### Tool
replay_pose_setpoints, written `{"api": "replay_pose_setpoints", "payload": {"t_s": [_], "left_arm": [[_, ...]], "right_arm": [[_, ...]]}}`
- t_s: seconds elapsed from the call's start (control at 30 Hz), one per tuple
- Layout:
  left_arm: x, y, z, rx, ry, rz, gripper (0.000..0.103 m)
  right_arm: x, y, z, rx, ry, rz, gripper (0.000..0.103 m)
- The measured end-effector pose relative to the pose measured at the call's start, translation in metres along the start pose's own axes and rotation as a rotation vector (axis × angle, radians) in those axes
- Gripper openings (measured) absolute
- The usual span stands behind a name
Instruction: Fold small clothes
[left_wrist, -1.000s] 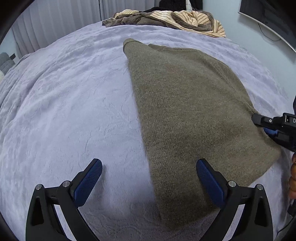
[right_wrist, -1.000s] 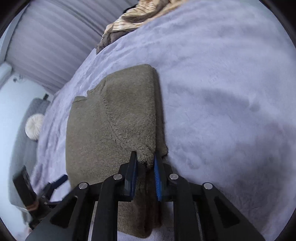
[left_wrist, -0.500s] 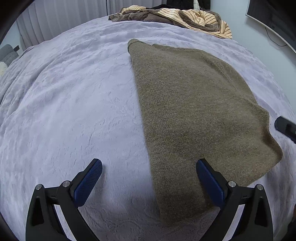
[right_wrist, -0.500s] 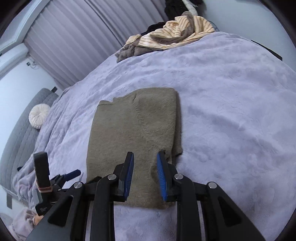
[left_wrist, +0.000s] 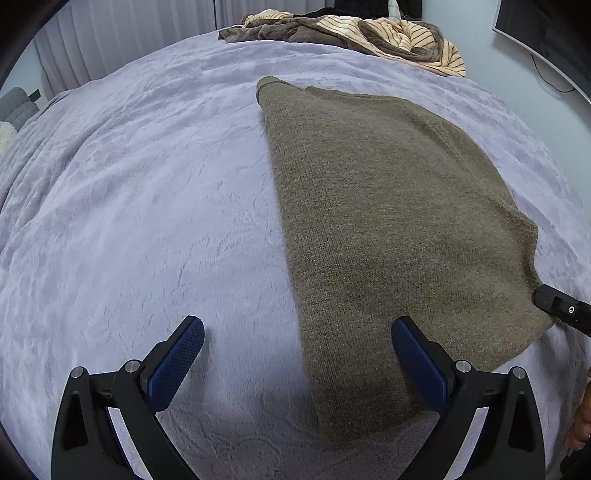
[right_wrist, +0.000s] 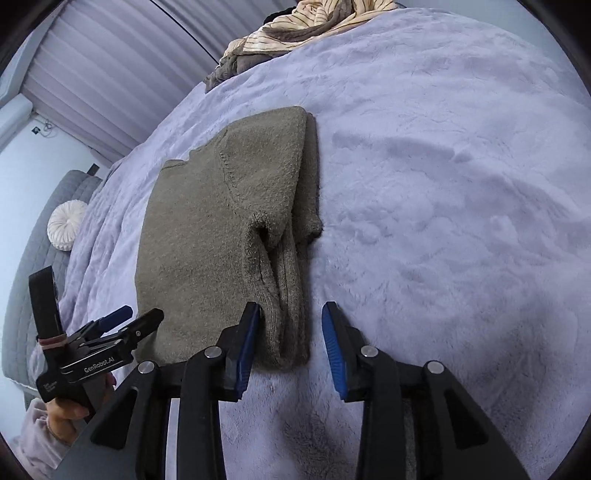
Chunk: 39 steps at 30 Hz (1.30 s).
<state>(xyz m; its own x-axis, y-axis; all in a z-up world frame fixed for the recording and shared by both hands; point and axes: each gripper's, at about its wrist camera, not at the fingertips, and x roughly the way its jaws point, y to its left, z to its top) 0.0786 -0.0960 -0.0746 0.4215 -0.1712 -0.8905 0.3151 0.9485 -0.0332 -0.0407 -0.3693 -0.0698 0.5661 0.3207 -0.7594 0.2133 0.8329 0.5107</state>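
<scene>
An olive-brown knit sweater (left_wrist: 388, 221) lies folded on the lavender bed cover (left_wrist: 147, 203), with a sleeve (right_wrist: 280, 266) laid along its right edge. My left gripper (left_wrist: 295, 328) hovers open over the sweater's near left edge, its right finger above the knit and its left finger above the bare cover. My right gripper (right_wrist: 291, 310) is at the near right corner, and its jaws are opening. The sleeve end lies flat between them, and the pads do not press on it. One right fingertip (left_wrist: 554, 304) shows at the sweater's right corner.
A heap of striped and brown clothes (left_wrist: 351, 33) sits at the far edge of the bed. A round white cushion (right_wrist: 66, 225) rests on a grey padded piece at the left. A hand (right_wrist: 62, 410) holds the left gripper (right_wrist: 140, 315). A dark screen (left_wrist: 546, 33) hangs at the right.
My right gripper was shut on the sweater's near corner; it let go, its jaws widened, and it drew back and up. The left gripper stayed in place.
</scene>
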Motion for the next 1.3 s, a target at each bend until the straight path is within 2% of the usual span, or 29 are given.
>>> {"api": "replay_pose_setpoints", "payload": {"t_s": [0.3, 0.47, 0.6, 0.77, 0.93, 0.97, 1.1, 1.3], "left_arm": [[-0.001, 0.003, 0.001, -0.003, 0.005, -0.018, 0.102], [-0.008, 0.021, 0.011, -0.064, -0.012, -0.136, 0.102], [-0.007, 0.04, 0.025, -0.131, -0.016, -0.208, 0.102], [0.009, 0.053, 0.043, -0.198, 0.016, -0.291, 0.102], [0.029, 0.051, 0.058, -0.212, 0.053, -0.364, 0.102], [0.033, 0.049, 0.06, -0.209, 0.061, -0.375, 0.102], [0.047, 0.04, 0.069, -0.195, 0.079, -0.392, 0.102], [0.059, 0.036, 0.088, -0.196, 0.096, -0.455, 0.102]], "right_arm": [[-0.008, -0.006, 0.008, 0.027, -0.021, 0.04, 0.047], [-0.011, -0.009, 0.014, 0.039, -0.033, 0.066, 0.052], [-0.01, -0.015, 0.024, 0.056, -0.04, 0.079, 0.053], [0.0, -0.023, 0.041, 0.098, -0.036, 0.121, 0.054], [0.016, -0.03, 0.063, 0.145, -0.017, 0.16, 0.056], [0.019, -0.032, 0.067, 0.153, -0.013, 0.164, 0.06], [0.033, -0.037, 0.078, 0.172, 0.019, 0.162, 0.062], [0.051, -0.03, 0.095, 0.123, 0.069, 0.162, 0.062]]}}
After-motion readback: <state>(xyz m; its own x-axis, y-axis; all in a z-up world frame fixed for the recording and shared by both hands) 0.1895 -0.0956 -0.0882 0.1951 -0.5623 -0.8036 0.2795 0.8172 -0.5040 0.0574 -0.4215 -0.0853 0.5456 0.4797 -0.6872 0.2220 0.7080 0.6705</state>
